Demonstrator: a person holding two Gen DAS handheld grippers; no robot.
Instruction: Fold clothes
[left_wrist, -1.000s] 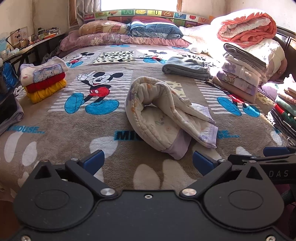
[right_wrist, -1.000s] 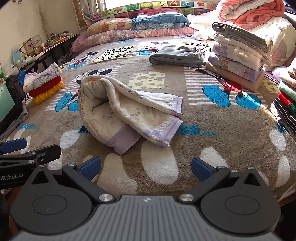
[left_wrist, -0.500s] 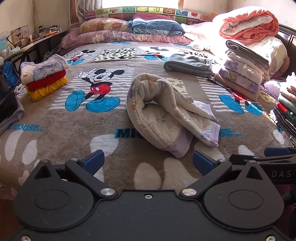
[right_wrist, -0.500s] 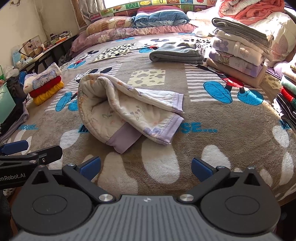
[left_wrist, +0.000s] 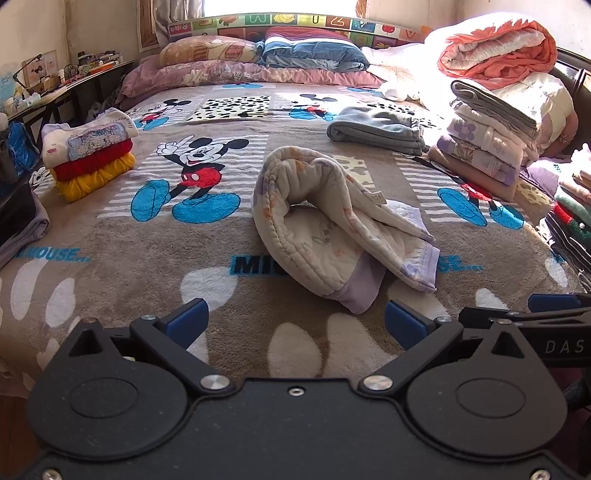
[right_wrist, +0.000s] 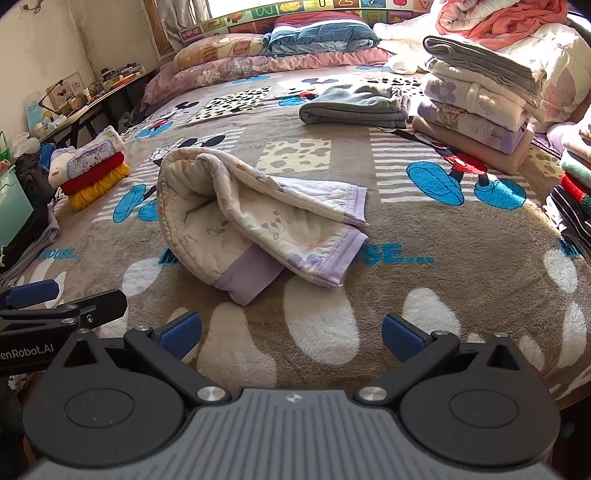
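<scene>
A cream quilted garment with lilac cuffs lies loosely folded over itself on the brown cartoon-mouse blanket, its lilac cuff end pointing toward me. My left gripper hovers open just short of that cuff, nothing between its blue pads. My right gripper is also open and empty, a little nearer the bed's front edge. Each gripper shows at the edge of the other's view.
A red, yellow and white folded stack sits at the left. A folded grey garment lies behind. Tall folded piles and striped clothes line the right. Pillows and a cluttered side table stand beyond.
Both grippers have edged slightly forward toward the garment, which sits a bit lower and larger in each view. The garment itself has not moved; both stay open.
</scene>
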